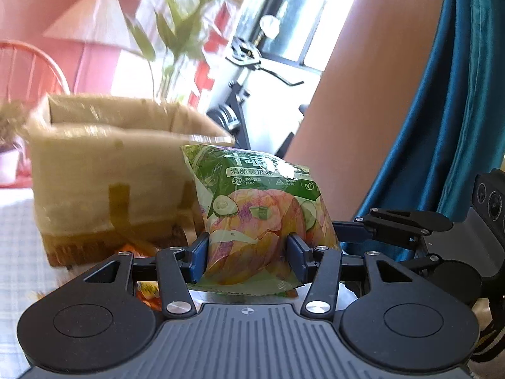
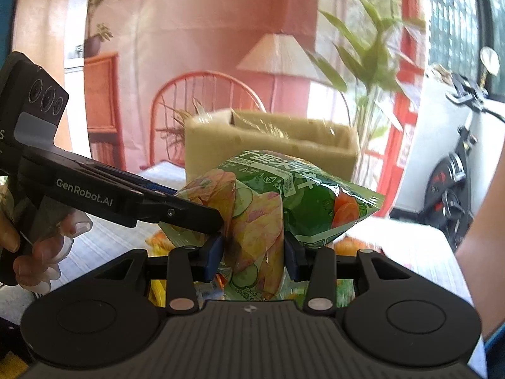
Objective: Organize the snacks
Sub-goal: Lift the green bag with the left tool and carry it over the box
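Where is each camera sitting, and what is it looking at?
Left wrist: on the left gripper, looking along its fingers at the green snack bag and cardboard box; a bare arm shows.
Right wrist: on the right gripper, facing the same bag and box; a hand shows.
Shared: bag, box, each other's gripper.

Two low fisheye wrist views along their own jaws, both close on the green snack bag [image 1: 255, 214] [image 2: 268, 208].

The cardboard box [image 1: 104, 170] stands just beyond the held snack bag [image 1: 262, 218], its open top clear; a plant [image 2: 363, 63] rises behind.
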A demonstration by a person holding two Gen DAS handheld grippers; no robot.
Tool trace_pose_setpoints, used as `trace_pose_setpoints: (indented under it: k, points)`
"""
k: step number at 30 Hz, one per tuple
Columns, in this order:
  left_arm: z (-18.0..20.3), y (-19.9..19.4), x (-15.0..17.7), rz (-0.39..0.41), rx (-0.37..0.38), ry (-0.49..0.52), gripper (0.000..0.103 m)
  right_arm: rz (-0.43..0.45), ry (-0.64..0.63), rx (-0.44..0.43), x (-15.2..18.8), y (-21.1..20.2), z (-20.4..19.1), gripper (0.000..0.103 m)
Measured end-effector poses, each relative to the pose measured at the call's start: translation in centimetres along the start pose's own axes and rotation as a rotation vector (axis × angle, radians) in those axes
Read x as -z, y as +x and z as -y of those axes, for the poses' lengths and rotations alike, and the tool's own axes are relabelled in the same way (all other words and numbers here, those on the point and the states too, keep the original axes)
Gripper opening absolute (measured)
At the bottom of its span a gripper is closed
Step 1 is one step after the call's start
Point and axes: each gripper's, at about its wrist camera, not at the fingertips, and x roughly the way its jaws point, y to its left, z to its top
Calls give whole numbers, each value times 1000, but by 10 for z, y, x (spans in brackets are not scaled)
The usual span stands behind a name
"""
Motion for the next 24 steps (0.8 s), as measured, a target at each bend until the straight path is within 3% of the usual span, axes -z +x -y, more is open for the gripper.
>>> trace_pose_setpoints:
  k: [7,15,24]
  points:
    - [-4,-20,-52,59,-47,-49,54,52,-97,-72,-60,3,8,43]
    - [-9,-30,-117,94,-135,-31,54,94,-134,-164,-137,27,30,43]
    - [-54,17,-175,-28,-197,-94,53,7,-70,-239,-189,98,73,43]
